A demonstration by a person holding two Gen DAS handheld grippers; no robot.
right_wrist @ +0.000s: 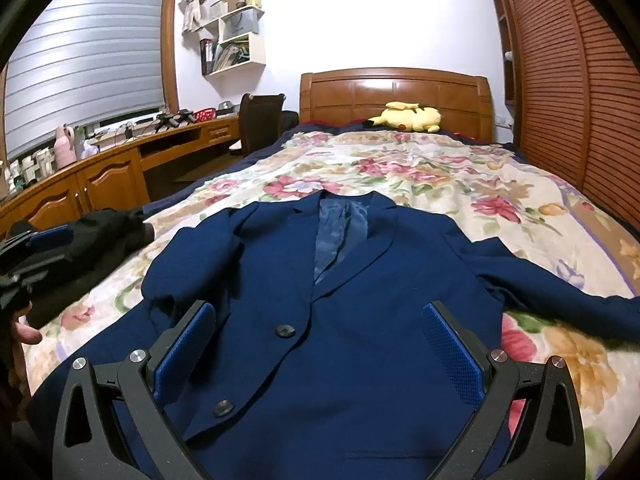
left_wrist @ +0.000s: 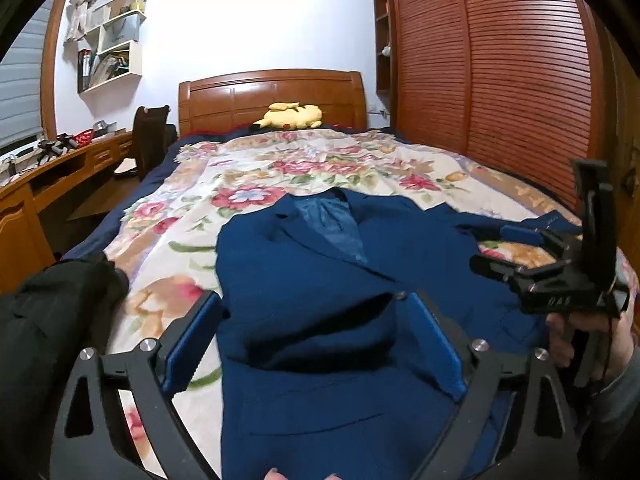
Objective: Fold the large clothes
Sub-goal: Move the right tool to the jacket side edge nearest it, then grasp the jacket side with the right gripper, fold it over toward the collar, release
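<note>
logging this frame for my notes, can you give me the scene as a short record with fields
garment: blue blazer, front up, collar toward the headboard
left-side sleeve: folded in over the chest
right-side sleeve: spread out across the bedspread
surface: floral bedspread
left gripper: jaws open, over the folded sleeve, holding nothing
right gripper: jaws open, over the blazer's lower front, holding nothing
other cloth: black garment at the left edge of the bed
on bed by headboard: yellow plush toy
fold stage: one sleeve in, body not yet folded

Blue jacket point(left_wrist: 320, 280) lies on the floral bedspread point(left_wrist: 280, 168) between spread left tongs point(left_wrist: 316, 344).
</note>
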